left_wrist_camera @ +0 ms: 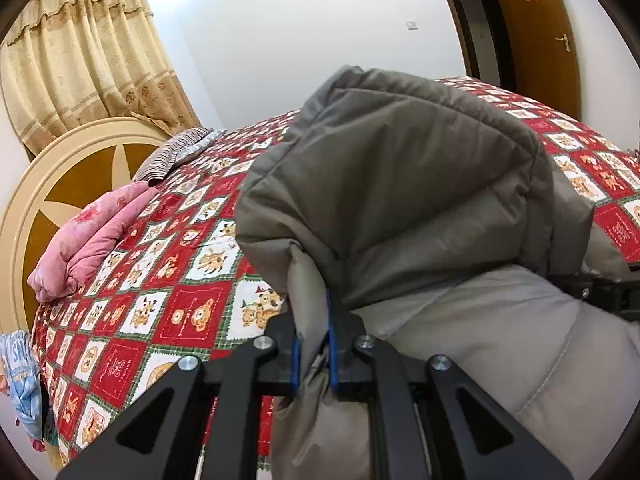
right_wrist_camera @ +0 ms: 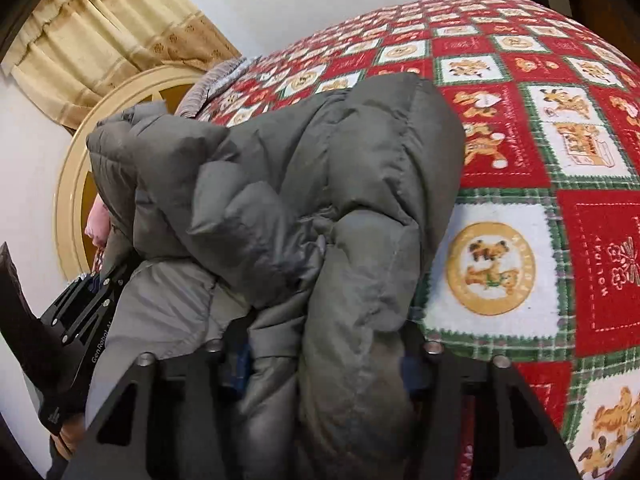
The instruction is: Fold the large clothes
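Both grippers are lifting one edge of a grey puffer jacket (left_wrist_camera: 400,184) and look to be carrying it over into a fold. The left gripper (left_wrist_camera: 314,344) has its blue-lined fingers (left_wrist_camera: 331,344) pinched tight on a thin seam of the paler lining, right at its tips. The right gripper (right_wrist_camera: 324,364) is clamped on a much thicker wad, the fabric bulging out between its jaws and spilling over them.

Just ahead of each gripper the jacket humps up in a tall, slack mound, quilted panels creased and sagging, darker shell over lighter lining. It is bulky and slippery-looking, so I'd guess it will slump once released.

Beyond it, the bed (right_wrist_camera: 520,128) stretches away under a red patchwork bear blanket, with a pink quilt (left_wrist_camera: 92,240) far left of the left gripper, near the headboard (left_wrist_camera: 60,184).

The next move, I'd judge, calls for both grippers to travel forward together, keeping the edge level, then lower it squarely onto the rest of the jacket before letting go.
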`<state>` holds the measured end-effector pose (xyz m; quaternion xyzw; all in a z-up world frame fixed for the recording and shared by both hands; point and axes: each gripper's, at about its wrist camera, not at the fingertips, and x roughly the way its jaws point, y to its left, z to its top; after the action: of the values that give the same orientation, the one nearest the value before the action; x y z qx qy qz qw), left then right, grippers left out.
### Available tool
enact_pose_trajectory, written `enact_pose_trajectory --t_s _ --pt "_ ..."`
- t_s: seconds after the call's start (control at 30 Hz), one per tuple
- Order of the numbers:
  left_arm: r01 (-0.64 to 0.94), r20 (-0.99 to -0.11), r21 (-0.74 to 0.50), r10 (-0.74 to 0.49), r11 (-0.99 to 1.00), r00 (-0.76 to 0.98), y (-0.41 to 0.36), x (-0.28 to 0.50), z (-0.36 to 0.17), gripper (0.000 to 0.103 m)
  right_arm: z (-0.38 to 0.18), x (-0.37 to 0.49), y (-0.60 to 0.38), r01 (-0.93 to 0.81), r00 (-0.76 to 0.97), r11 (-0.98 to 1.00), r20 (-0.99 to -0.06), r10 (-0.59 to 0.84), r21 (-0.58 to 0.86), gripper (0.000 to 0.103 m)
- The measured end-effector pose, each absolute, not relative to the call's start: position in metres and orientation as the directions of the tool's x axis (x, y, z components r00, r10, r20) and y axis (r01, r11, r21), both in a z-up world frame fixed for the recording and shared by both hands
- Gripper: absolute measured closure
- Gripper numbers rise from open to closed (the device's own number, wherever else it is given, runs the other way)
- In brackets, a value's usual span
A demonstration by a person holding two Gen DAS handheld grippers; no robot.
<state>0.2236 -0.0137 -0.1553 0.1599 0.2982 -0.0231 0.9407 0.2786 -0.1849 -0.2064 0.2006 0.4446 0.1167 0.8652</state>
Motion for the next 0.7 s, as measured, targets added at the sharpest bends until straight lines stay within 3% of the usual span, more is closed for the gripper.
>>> enact_pose_trajectory --t_s 0.2,0.3,0.7 --pt "0.124 -0.554 0.263 0.044 0.957 0.831 -0.009 0.219 -0.147 0.093 -0.198 0.276 -0.171 -0.057 0.588 0.911 -0.723 0.361 0.409 0.079" --pt "0.113 -0.536 0.261 0.047 0.959 0.843 -0.004 0.214 -0.139 0.093 -0.187 0.272 -0.161 -0.077 0.611 0.929 -0.719 0.331 0.362 0.085" --pt "0.023 -0.445 0.248 0.093 0.969 0.891 0.048 0.208 -0.087 0.093 -0.128 0.284 -0.115 -0.192 0.656 0.917 -0.650 0.384 0.349 0.088"
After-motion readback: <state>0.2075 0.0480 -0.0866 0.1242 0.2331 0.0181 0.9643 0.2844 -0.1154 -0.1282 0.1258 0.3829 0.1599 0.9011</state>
